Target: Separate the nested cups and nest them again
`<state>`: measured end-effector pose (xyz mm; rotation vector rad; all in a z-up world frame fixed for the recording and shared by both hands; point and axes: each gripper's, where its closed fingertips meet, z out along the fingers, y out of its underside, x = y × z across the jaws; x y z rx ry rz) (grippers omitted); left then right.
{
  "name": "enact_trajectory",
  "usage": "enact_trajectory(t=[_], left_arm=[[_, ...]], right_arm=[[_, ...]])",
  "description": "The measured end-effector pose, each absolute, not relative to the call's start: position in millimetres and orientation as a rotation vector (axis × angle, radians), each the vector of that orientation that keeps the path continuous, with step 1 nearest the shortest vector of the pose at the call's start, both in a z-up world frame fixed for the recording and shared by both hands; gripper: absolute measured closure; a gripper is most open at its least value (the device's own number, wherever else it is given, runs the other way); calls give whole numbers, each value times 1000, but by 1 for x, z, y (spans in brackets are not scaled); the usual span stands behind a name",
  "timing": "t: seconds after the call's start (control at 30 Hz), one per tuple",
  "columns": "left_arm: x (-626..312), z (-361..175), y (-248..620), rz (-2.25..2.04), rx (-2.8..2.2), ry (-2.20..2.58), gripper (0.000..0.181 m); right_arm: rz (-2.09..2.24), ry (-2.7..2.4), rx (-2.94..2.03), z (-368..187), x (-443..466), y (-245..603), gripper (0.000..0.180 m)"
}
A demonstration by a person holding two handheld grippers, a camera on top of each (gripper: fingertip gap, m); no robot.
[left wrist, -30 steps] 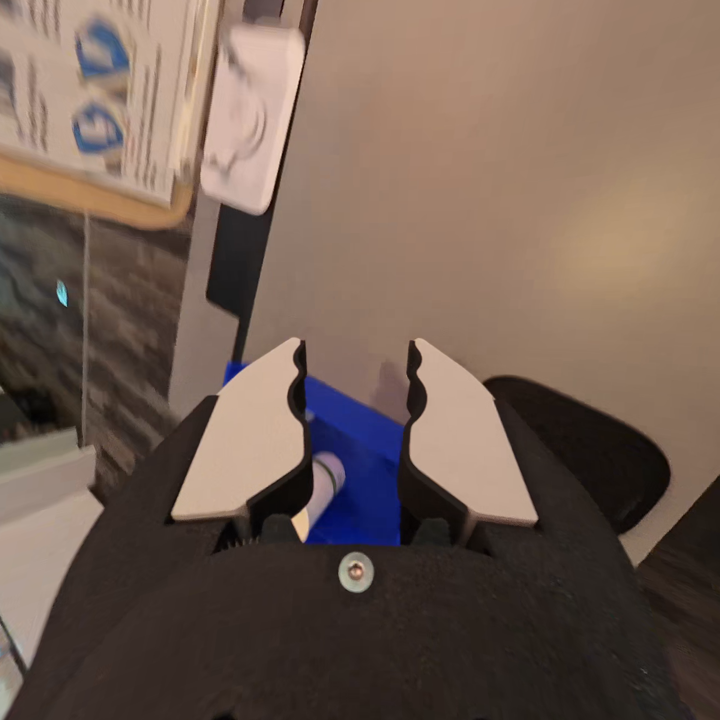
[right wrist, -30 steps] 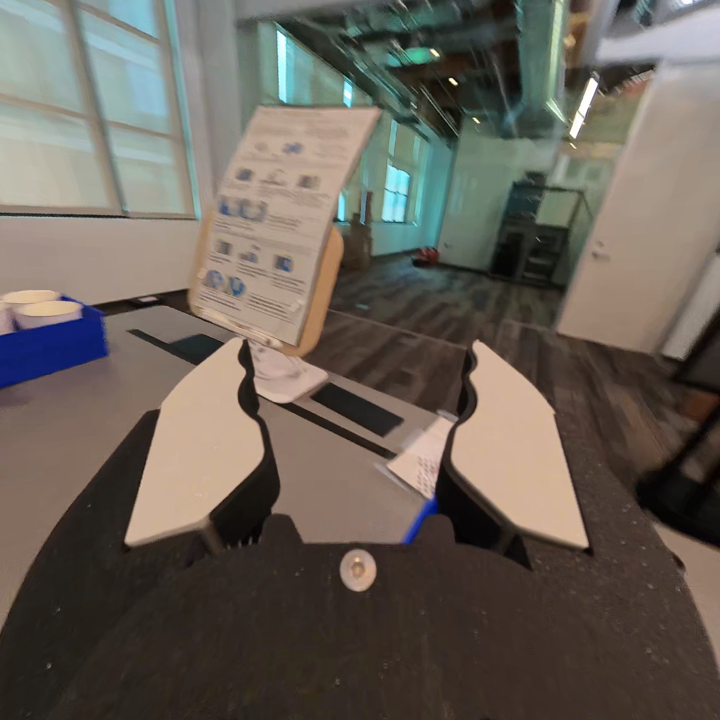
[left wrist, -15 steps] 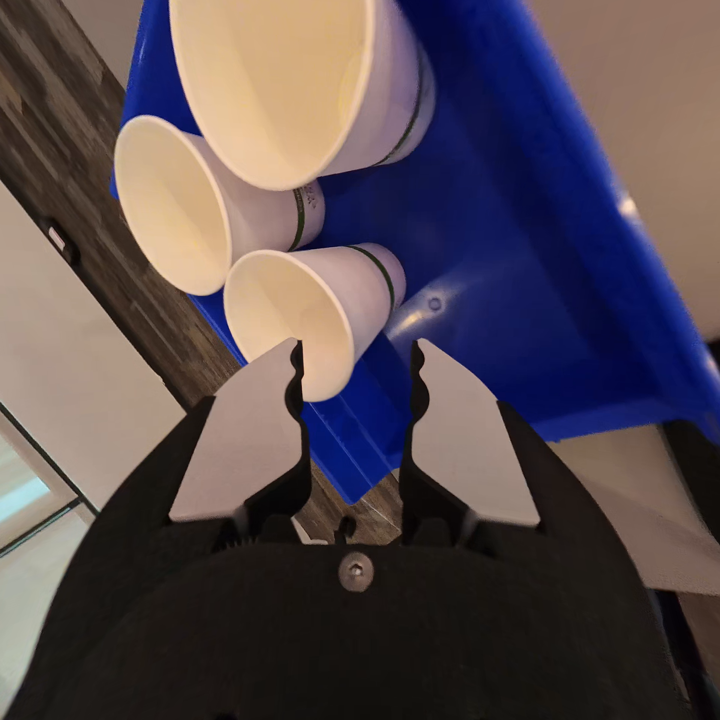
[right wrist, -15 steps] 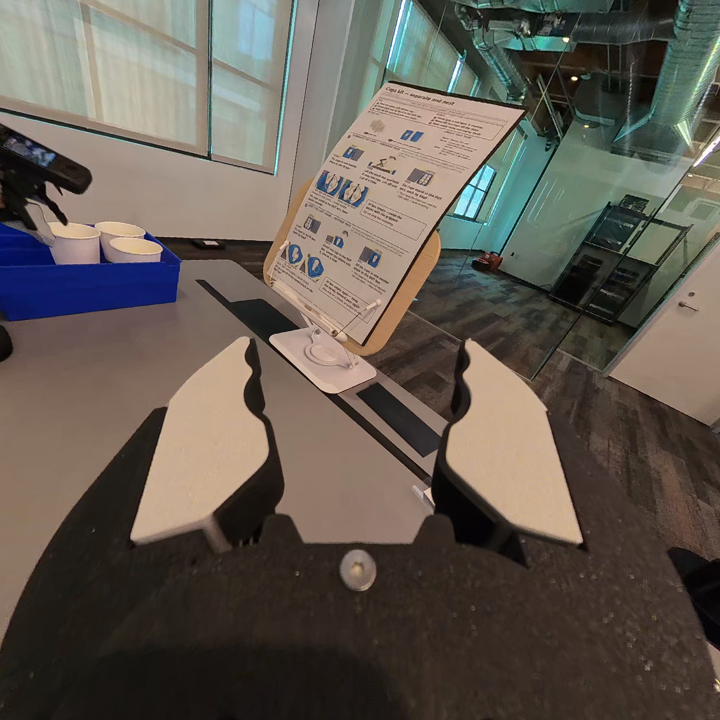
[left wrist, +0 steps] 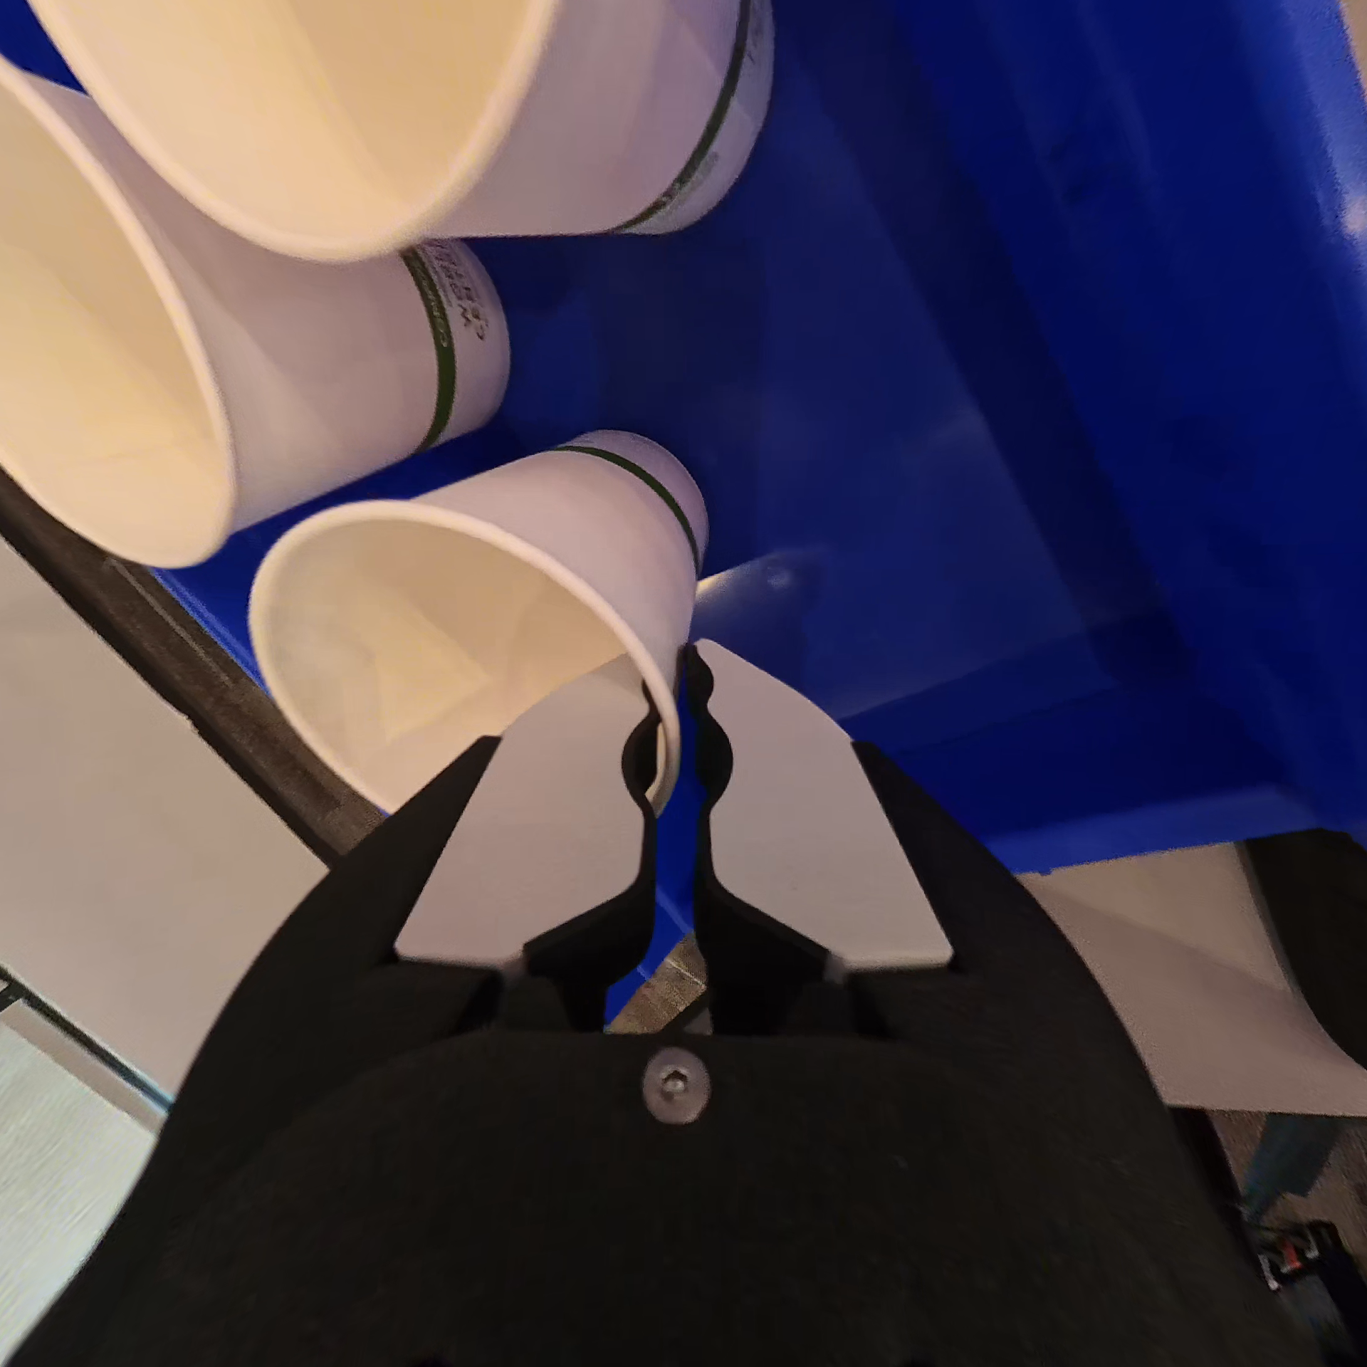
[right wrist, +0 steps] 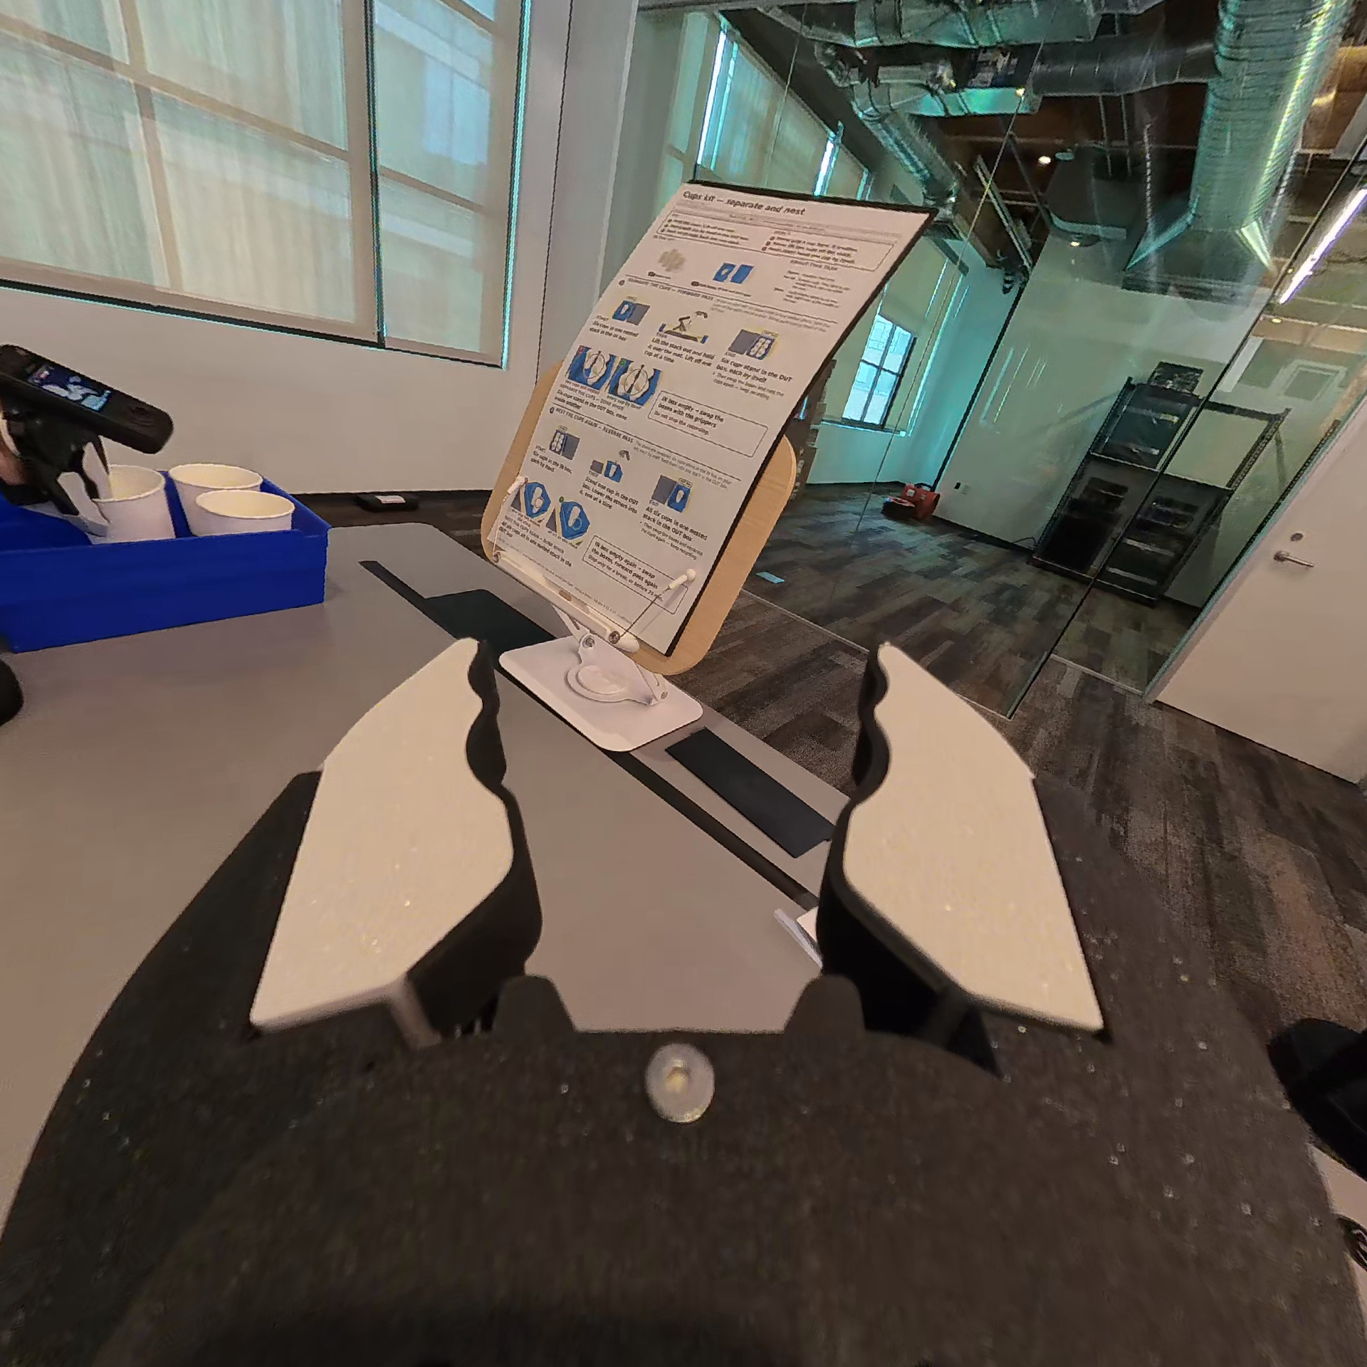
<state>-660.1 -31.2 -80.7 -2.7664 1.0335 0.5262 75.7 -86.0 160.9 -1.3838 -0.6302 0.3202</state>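
Observation:
Three white paper cups with green bands stand in a blue bin (left wrist: 962, 370). In the left wrist view my left gripper (left wrist: 677, 666) is shut on the rim of the nearest cup (left wrist: 518, 592), one finger inside it and one outside. Two other cups (left wrist: 296, 355) (left wrist: 518, 111) stand behind it. In the right wrist view my right gripper (right wrist: 677, 666) is open and empty above the grey table (right wrist: 185, 740). Far left there, the left gripper (right wrist: 74, 444) is at a cup (right wrist: 137, 503) in the blue bin (right wrist: 163, 577).
An instruction sheet on a wooden stand with a white base (right wrist: 703, 444) stands on the table ahead of my right gripper. Black strips (right wrist: 747, 788) run along the table. A small white card (right wrist: 802, 932) lies near the table's right edge. Beyond is carpeted floor.
My left gripper swung down over the bin, moved onto the nearest cup and closed on its rim. My right gripper stayed open and shifted only slightly.

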Motion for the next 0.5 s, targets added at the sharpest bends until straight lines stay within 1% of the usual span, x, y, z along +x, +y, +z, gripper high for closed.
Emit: enact_trajectory(t=[0.13, 0.2, 0.27, 0.37, 0.5], left_arm=[[-658, -77, -47, 469, -2802, 1078, 181], [-657, -66, -55, 466, -2790, 1118, 181], [-654, -45, -62, 462, -2761, 1159, 181], [-636, -1, -67, 448, -2678, 1218, 181], [-553, 56, -77, 281, -2425, 1425, 181]], right_arm=[[328, -629, -1393, 158, 77, -85, 88], [332, -636, -1399, 156, 76, -84, 88], [335, -650, -1406, 154, 73, -83, 88], [360, -689, -1393, 155, 59, -83, 89], [457, -824, -1363, 155, 10, -88, 90]])
